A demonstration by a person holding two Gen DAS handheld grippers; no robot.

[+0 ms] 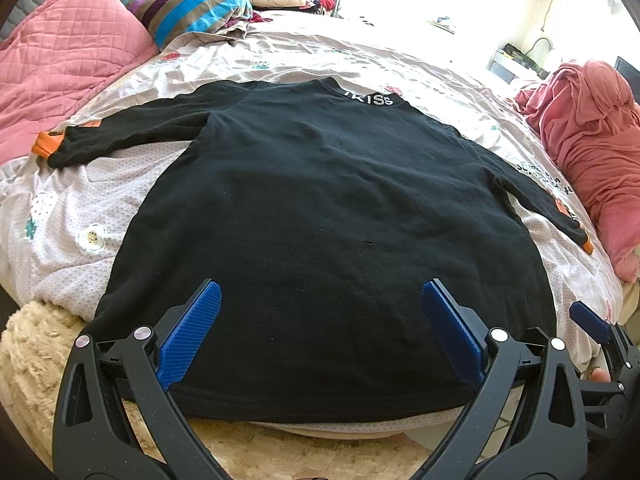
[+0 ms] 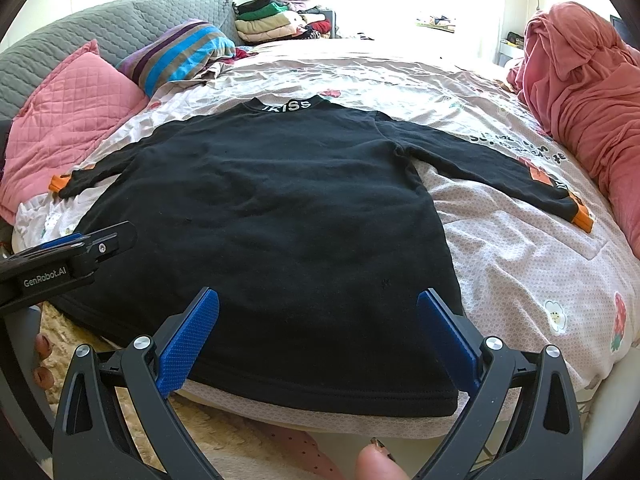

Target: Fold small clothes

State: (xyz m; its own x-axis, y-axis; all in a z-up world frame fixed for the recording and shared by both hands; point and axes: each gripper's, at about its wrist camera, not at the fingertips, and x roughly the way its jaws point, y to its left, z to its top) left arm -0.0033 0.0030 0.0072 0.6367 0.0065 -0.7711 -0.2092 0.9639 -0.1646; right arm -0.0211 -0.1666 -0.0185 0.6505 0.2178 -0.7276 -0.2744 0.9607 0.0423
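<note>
A black long-sleeved sweatshirt (image 1: 320,208) lies flat on the bed, collar lettering at the far end, both sleeves spread out with orange cuffs. It also shows in the right wrist view (image 2: 280,220). My left gripper (image 1: 320,292) is open, hovering over the near hem, left of centre. My right gripper (image 2: 318,300) is open over the hem's right part. The right gripper shows at the left wrist view's right edge (image 1: 592,320); the left gripper shows at the right wrist view's left edge (image 2: 80,244).
Pink quilted pillows (image 1: 64,60) and a striped pillow (image 1: 192,4) lie at the far left. A heap of pink cloth (image 2: 584,88) lies on the right. Folded clothes (image 2: 276,20) are stacked at the back. A cream fluffy rug (image 1: 36,352) lies below the bed edge.
</note>
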